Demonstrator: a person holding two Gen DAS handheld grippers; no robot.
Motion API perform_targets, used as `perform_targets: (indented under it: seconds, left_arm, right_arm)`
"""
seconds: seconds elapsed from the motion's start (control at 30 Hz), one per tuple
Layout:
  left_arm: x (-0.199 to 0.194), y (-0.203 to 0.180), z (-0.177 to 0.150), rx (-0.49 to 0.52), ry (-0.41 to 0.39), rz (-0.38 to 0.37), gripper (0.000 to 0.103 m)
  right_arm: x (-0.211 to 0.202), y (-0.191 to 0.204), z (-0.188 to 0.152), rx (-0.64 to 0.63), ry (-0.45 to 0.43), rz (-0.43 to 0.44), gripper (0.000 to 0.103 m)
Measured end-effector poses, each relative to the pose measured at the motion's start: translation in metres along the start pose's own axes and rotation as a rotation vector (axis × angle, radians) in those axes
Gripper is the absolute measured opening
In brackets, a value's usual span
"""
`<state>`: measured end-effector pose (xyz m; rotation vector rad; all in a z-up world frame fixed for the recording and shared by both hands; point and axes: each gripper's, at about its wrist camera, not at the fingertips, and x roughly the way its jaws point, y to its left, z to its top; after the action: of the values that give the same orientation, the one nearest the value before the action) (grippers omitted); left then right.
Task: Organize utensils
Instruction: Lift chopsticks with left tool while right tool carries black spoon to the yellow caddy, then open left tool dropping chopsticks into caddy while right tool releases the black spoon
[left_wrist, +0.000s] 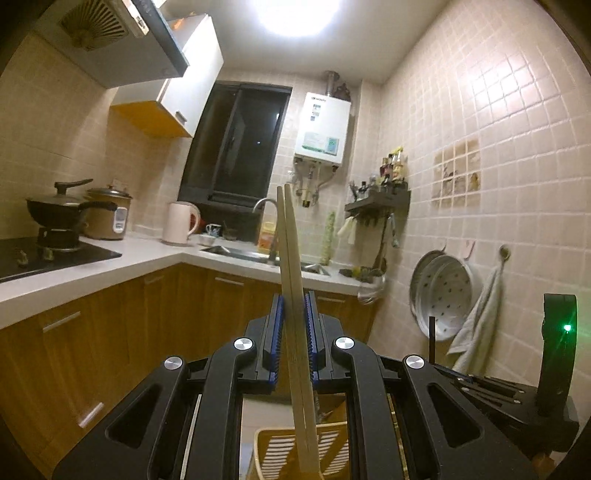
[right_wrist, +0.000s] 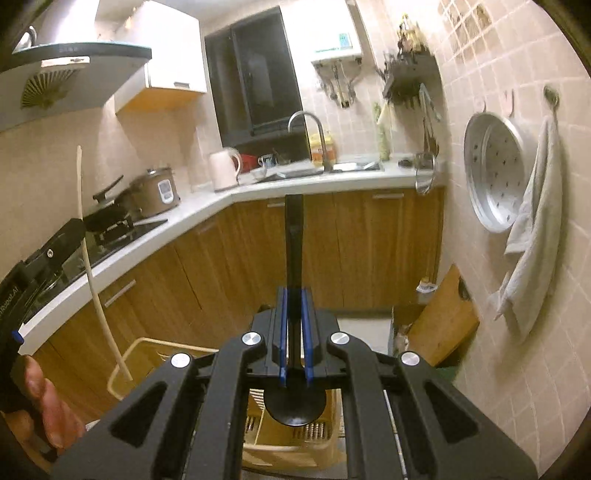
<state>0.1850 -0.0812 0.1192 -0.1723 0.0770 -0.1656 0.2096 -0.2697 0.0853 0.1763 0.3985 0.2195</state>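
Kitchen counters lie ahead of you; your left gripper (left_wrist: 293, 325) clamps upright chopsticks (left_wrist: 290, 258), your right gripper (right_wrist: 294, 321) clamps an upright spoon (right_wrist: 294, 236). Both hang directly over the basket (right_wrist: 122, 365) below, so go down.

Pale wooden chopsticks (left_wrist: 291, 280) – paired, near upright, clamped mid-length; black spoon (right_wrist: 294, 266) – handle up, bowl down, pinched.

A pink kettle (left_wrist: 179, 223) stood on the counter (left_wrist: 147, 254) near its inner corner, a rice cooker (left_wrist: 109, 214) beside the wok (left_wrist: 55, 208); a towel (left_wrist: 480, 321) hung on the tiled wall.
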Motion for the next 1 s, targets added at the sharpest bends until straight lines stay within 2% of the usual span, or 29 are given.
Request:
perform_targets:
  seconds: [0.17, 0.37, 0.47, 0.53, 0.57, 0.63, 0.73, 0.83, 1.0]
  left_arm:
    - [0.007, 0.005, -0.019, 0.017, 0.02, 0.028, 0.01]
    - [0.009, 0.006, -0.036, 0.042, 0.029, 0.045, 0.011]
    - [0.006, 0.009, -0.041, 0.047, 0.032, 0.055, 0.011]
    - [0.004, 0.012, -0.042, 0.044, 0.036, 0.055, 0.022]
    - [0.001, 0.013, -0.041, 0.042, 0.039, 0.055, 0.023]
    - [-0.002, 0.016, -0.04, 0.04, 0.045, 0.05, 0.024]
    - [-0.011, 0.022, -0.036, 0.029, 0.061, 0.037, 0.024]
    - [-0.024, 0.027, -0.03, 0.022, 0.073, 0.022, 0.029]
    - [-0.048, 0.033, -0.021, 0.018, 0.117, -0.007, 0.03]
  right_arm:
    - [0.015, 0.0, -0.012, -0.028, 0.006, -0.036, 0.005]
    - [0.018, -0.002, -0.021, -0.028, -0.014, -0.014, 0.006]
    - [0.016, -0.005, -0.024, -0.016, 0.004, 0.022, 0.006]
    - [0.011, -0.007, -0.025, -0.01, 0.012, 0.037, 0.007]
    - [0.008, -0.007, -0.025, -0.011, 0.017, 0.039, 0.008]
    - [0.003, -0.009, -0.026, -0.007, 0.028, 0.044, 0.02]
    - [-0.011, -0.013, -0.028, 0.011, 0.021, 0.042, 0.03]
    - [-0.028, -0.017, -0.029, 0.028, 0.023, 0.053, 0.032]
    - [-0.059, -0.019, -0.03, 0.042, 0.038, 0.066, 0.032]
